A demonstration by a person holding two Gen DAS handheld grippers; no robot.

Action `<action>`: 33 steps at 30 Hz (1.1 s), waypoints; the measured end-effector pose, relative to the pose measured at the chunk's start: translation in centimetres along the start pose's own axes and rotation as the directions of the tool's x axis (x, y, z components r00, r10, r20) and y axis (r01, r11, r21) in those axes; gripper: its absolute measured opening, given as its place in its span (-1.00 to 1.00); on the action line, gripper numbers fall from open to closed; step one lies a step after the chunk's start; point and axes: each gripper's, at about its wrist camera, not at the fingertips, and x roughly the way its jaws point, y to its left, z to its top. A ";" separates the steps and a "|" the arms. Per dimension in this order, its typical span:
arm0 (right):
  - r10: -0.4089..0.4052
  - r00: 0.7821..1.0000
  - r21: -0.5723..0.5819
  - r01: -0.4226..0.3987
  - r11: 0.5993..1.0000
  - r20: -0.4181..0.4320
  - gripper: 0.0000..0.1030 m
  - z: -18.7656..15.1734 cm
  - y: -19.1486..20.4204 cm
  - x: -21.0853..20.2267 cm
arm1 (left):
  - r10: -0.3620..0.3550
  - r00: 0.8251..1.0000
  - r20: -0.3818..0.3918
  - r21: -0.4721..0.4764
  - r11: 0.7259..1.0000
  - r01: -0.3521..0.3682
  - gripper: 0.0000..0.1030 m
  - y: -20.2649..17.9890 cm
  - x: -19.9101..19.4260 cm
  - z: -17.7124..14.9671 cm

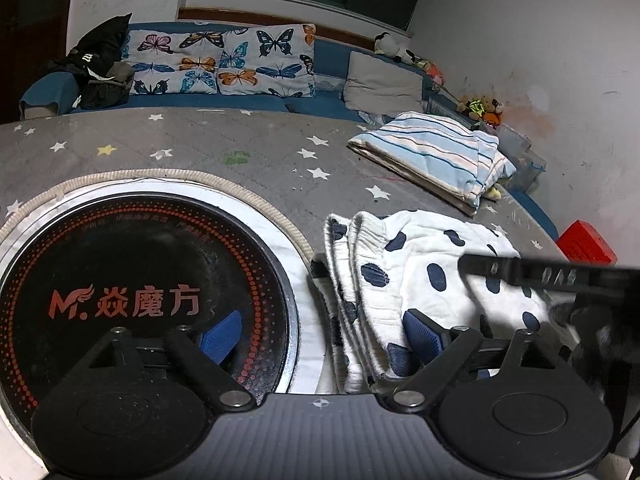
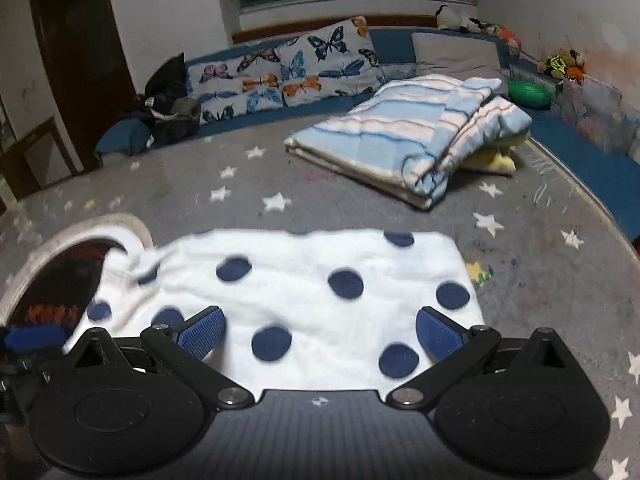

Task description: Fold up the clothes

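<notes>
A white garment with dark blue dots (image 1: pixel 404 280) lies folded on the grey star-patterned mat (image 1: pixel 200 140). In the right wrist view the garment (image 2: pixel 304 280) lies flat just ahead of the fingers. My left gripper (image 1: pixel 320 336) is open, over the garment's left edge and a black round plate. My right gripper (image 2: pixel 320 336) is open and empty, just above the garment's near edge. The right gripper shows as a black bar in the left wrist view (image 1: pixel 540 276).
A black round heater plate with red lettering (image 1: pixel 132 292) sits left of the garment. A folded blue striped blanket (image 2: pixel 404 140) lies further back on the mat. Butterfly cushions (image 2: pixel 288 68), a dark clothes pile (image 2: pixel 168 108) and toys line the blue sofa edge. A red box (image 1: pixel 586 244) is at the right.
</notes>
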 end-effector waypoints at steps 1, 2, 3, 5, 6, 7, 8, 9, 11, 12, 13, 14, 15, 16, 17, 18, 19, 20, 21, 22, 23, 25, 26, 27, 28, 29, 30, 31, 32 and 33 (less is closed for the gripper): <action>0.008 1.000 0.006 -0.008 1.000 0.012 1.00 0.3 0.0 -0.1 | 0.000 1.000 0.001 0.000 1.000 0.000 0.78 0.0 0.0 0.0; 0.017 1.000 0.011 -0.017 1.000 0.024 1.00 0.7 0.1 -0.2 | 0.000 1.000 0.001 -0.001 1.000 0.000 0.78 0.0 0.0 0.1; 0.020 1.000 0.011 -0.020 1.000 0.021 1.00 1.0 0.2 0.1 | 0.001 1.000 -0.001 -0.004 1.000 -0.001 0.78 0.1 0.1 0.1; 0.008 1.000 0.001 -0.008 1.000 0.005 1.00 1.2 0.5 0.9 | 0.000 1.000 -0.003 -0.008 1.000 0.000 0.78 0.1 0.2 0.0; -0.005 1.000 -0.008 0.005 1.000 -0.006 1.00 1.4 0.8 1.6 | 0.000 1.000 -0.004 -0.009 1.000 0.000 0.78 0.1 0.2 0.0; -0.014 1.000 -0.011 0.014 1.000 -0.014 1.00 1.4 0.9 2.0 | 0.000 1.000 -0.005 -0.010 1.000 0.000 0.78 0.1 0.2 -0.1; -0.021 1.000 -0.012 0.021 1.000 -0.022 1.00 1.5 1.0 2.5 | 0.000 1.000 -0.008 -0.009 1.000 0.000 0.78 0.2 0.2 -0.1; -0.027 0.999 -0.010 0.026 1.000 -0.034 1.00 1.6 1.0 3.1 | 0.000 1.000 -0.009 -0.009 1.000 0.000 0.78 0.2 0.2 -0.1; -0.037 0.998 -0.008 0.037 0.999 -0.046 1.00 1.8 1.1 3.7 | 0.000 1.000 -0.009 -0.013 1.000 0.000 0.79 0.2 0.2 -0.1; -0.039 0.998 -0.012 0.039 0.999 -0.047 1.00 1.9 1.2 3.8 | -0.001 1.000 -0.009 -0.015 1.000 0.001 0.79 0.2 0.1 -0.1; -0.040 0.998 -0.016 0.040 0.999 -0.041 1.00 2.1 1.2 3.7 | -0.001 1.000 -0.009 -0.017 1.000 0.001 0.79 0.3 0.1 0.0; -0.041 0.999 -0.020 0.040 0.999 -0.035 1.00 2.3 1.3 3.5 | -0.001 1.000 -0.009 -0.018 1.000 0.001 0.80 0.3 0.1 0.0; -0.038 0.999 -0.023 0.037 0.999 -0.028 1.00 2.5 1.4 3.3 | -0.002 1.000 -0.009 -0.020 1.000 0.001 0.80 0.3 0.0 0.0; -0.034 0.999 -0.025 0.033 0.999 -0.021 1.00 2.6 1.5 3.1 | -0.002 1.000 -0.008 -0.022 1.000 0.002 0.81 0.3 0.0 0.1; -0.026 0.999 -0.025 0.026 0.999 -0.018 1.00 2.8 1.6 3.0 | -0.002 1.000 -0.009 -0.024 1.000 0.002 0.81 0.4 0.0 0.1; -0.025 0.999 -0.028 0.024 0.999 -0.021 1.00 2.9 1.8 3.2 | -0.001 1.000 -0.011 -0.027 1.000 0.001 0.81 0.4 0.1 0.1; -0.029 0.999 -0.035 0.028 0.999 -0.032 1.00 2.9 2.0 3.6 | -0.001 1.000 -0.013 -0.028 1.000 0.000 0.81 0.4 0.1 0.1; -0.034 0.999 -0.040 0.033 0.999 -0.038 1.00 2.8 2.1 3.9 | 0.000 1.000 -0.015 -0.029 1.000 -0.001 0.81 0.4 0.1 0.1; -0.039 0.998 -0.045 0.037 0.998 -0.043 1.00 2.7 2.1 4.1 | 0.001 1.000 -0.018 -0.030 1.000 -0.001 0.82 0.4 0.2 0.1; -0.043 0.998 -0.050 0.041 0.998 -0.049 1.00 2.6 2.2 4.4 | 0.001 1.000 -0.019 -0.031 1.000 -0.002 0.82 0.4 0.2 0.1; -0.048 0.997 -0.054 0.045 0.998 -0.054 1.00 2.4 2.2 4.7 | 0.002 1.000 -0.019 -0.030 1.000 -0.002 0.82 0.4 0.2 0.1; -0.036 0.999 -0.041 0.034 0.999 -0.040 1.00 2.5 2.0 3.8 | 0.003 1.000 -0.018 -0.028 1.000 -0.003 0.85 0.4 0.1 0.1; -0.028 0.999 -0.034 0.027 0.999 -0.029 1.00 2.5 1.9 3.2 | 0.003 1.000 -0.018 -0.027 1.000 -0.003 0.86 0.4 0.1 0.2; -0.023 0.999 -0.034 0.022 0.999 -0.023 1.00 2.5 1.8 2.7 | 0.003 1.000 -0.017 -0.026 1.000 -0.004 0.86 0.4 0.1 0.2; -0.019 1.000 -0.039 0.018 0.999 -0.015 1.00 2.3 1.7 2.1 | 0.004 1.000 -0.017 -0.027 1.000 -0.004 0.86 0.4 0.0 0.2; -0.015 1.000 -0.045 0.015 0.999 -0.006 1.00 2.1 1.6 1.4 | 0.005 1.000 -0.015 -0.028 1.000 -0.005 0.87 0.4 0.0 0.3; -0.012 1.000 -0.056 0.012 0.998 -0.006 1.00 1.8 1.5 0.7 | 0.006 1.000 -0.015 -0.029 1.000 -0.006 0.88 0.4 0.0 0.3; -0.011 1.000 -0.064 0.010 0.998 -0.010 1.00 1.5 1.5 0.4 | 0.007 1.000 -0.015 -0.031 0.999 -0.008 0.89 0.4 0.0 0.3; -0.013 1.000 -0.078 0.012 0.997 -0.014 1.00 0.9 1.4 0.1 | 0.009 1.000 -0.015 -0.031 0.999 -0.010 0.89 0.5 0.0 0.4; -0.017 1.000 -0.093 0.016 0.996 -0.018 1.00 0.4 1.4 -0.1 | 0.011 1.000 -0.016 -0.031 0.999 -0.012 0.90 0.4 0.1 0.4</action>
